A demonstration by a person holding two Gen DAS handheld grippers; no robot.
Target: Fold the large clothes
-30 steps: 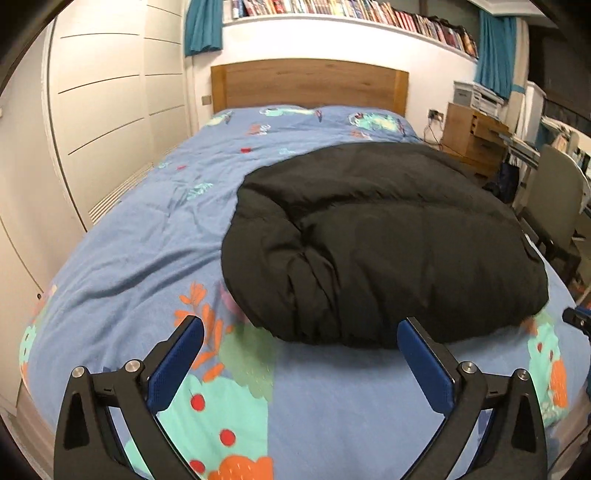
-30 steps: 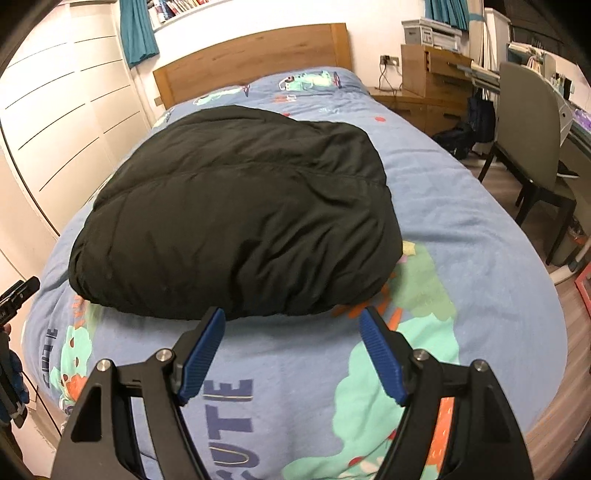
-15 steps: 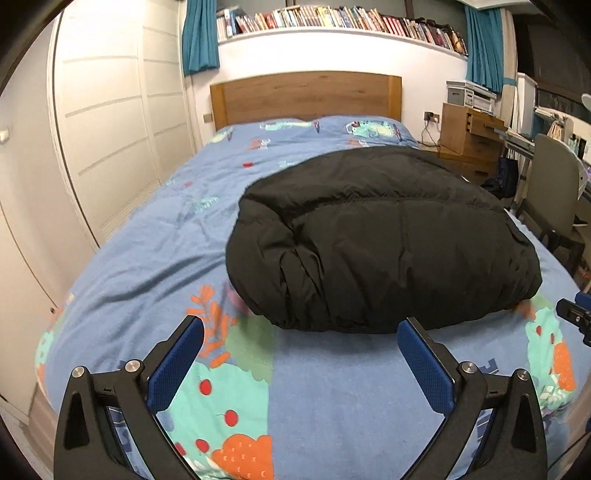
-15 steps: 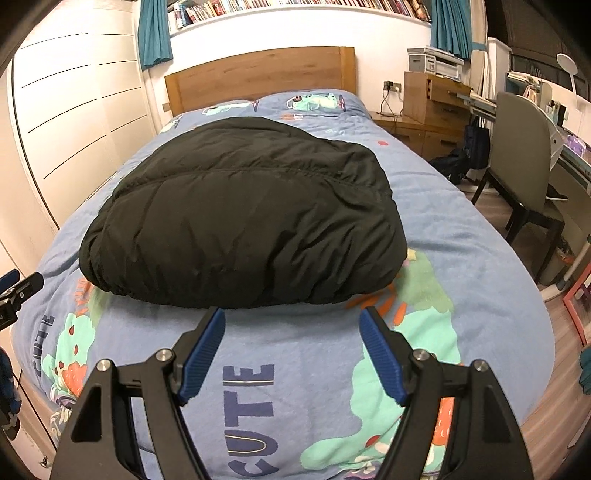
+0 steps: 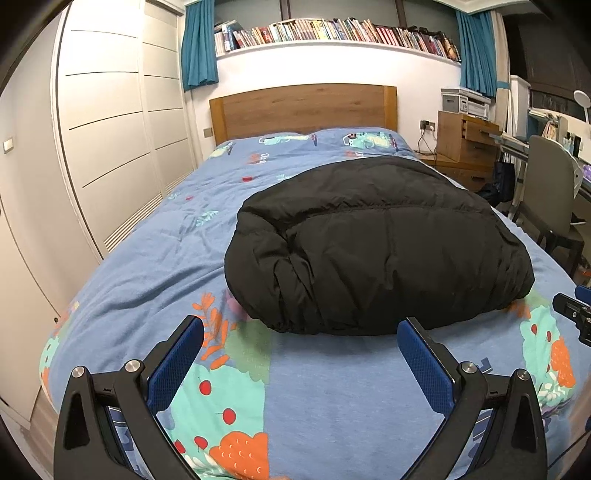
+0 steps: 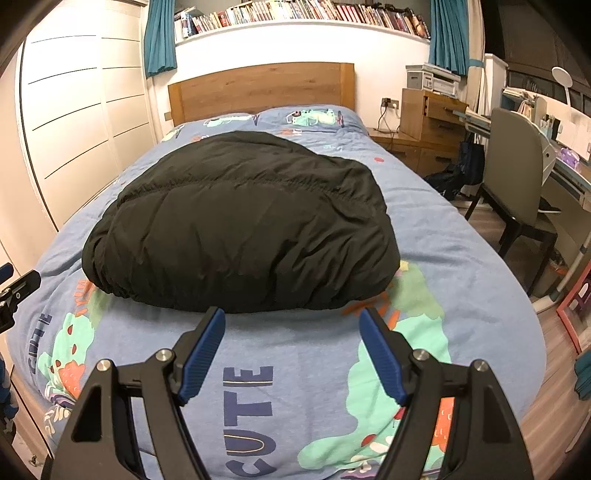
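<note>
A black puffy jacket lies folded in a thick bundle on the blue patterned bed cover. It also shows in the right wrist view. My left gripper is open and empty, held above the foot of the bed, short of the jacket's near edge. My right gripper is open and empty, just short of the jacket's near hem. The tip of the right gripper shows at the right edge of the left wrist view. The tip of the left gripper shows at the left edge of the right wrist view.
A white wardrobe stands left of the bed. A wooden headboard is at the far end. A chair, a desk and a wooden cabinet stand to the right. A bookshelf runs above.
Both grippers have pulled back and risen from the jacket, so more of the room shows. The jacket lies still on the bed. Both grippers stay open.
</note>
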